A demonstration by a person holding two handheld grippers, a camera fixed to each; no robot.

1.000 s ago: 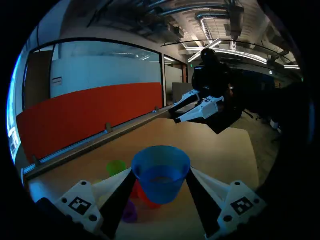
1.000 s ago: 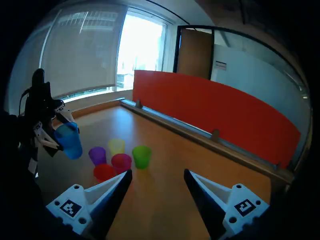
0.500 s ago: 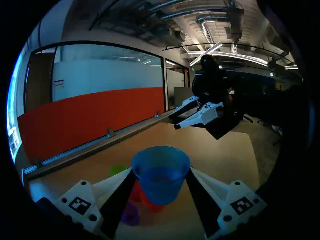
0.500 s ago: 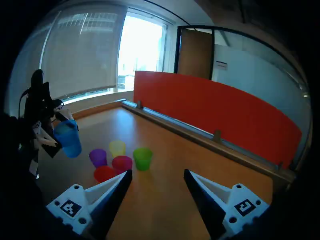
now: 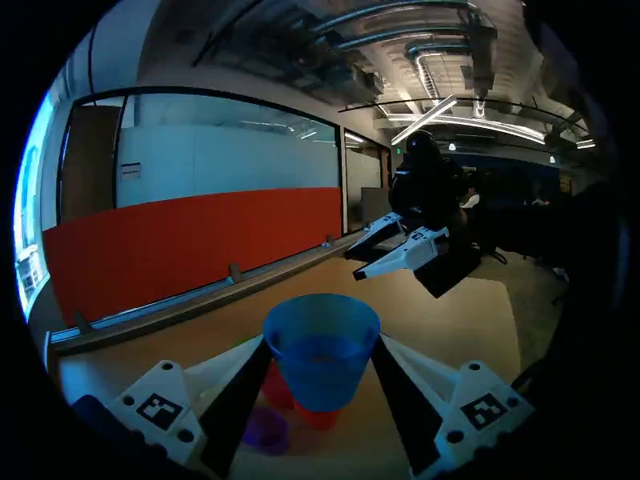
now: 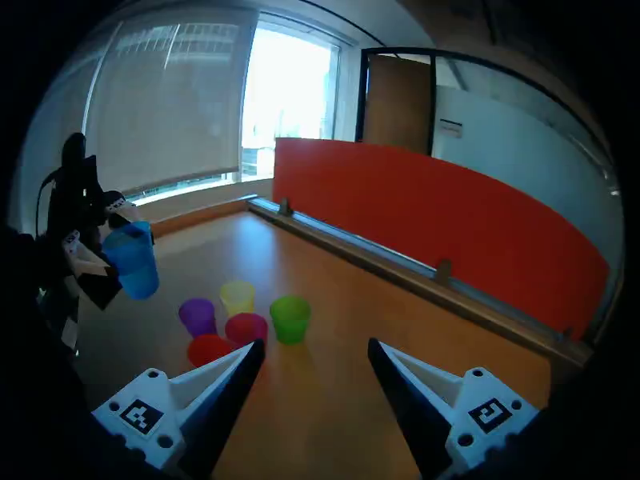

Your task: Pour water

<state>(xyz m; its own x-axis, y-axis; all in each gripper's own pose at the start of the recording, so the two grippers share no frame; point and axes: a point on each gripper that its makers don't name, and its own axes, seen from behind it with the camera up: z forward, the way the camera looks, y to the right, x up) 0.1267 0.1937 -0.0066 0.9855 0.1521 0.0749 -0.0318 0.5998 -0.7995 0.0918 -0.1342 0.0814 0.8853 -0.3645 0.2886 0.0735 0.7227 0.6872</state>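
Left gripper view: the left gripper (image 5: 320,342) is clamped on a translucent blue plastic cup (image 5: 322,372), one finger pressing on each side of its wall. The cup is upright and held in the air above the light wooden table (image 5: 448,320). Its lower part looks darker than its rim; whether that is water cannot be told. Below it, a red plastic cup (image 5: 318,418) and a purple plastic cup (image 5: 268,430) are partly hidden. The right gripper (image 5: 358,266) hovers farther off over the table.

Right gripper view: the right gripper's fingers (image 6: 232,376) stand wide apart with nothing between them. On the table ahead, five small plastic cups cluster together upright, the red and purple ones with a yellow (image 6: 237,296), a pink (image 6: 246,328) and a green cup (image 6: 290,318). The blue cup hangs up and to the left of this cluster. A red-orange partition panel (image 6: 448,216) runs along the table's far edge.
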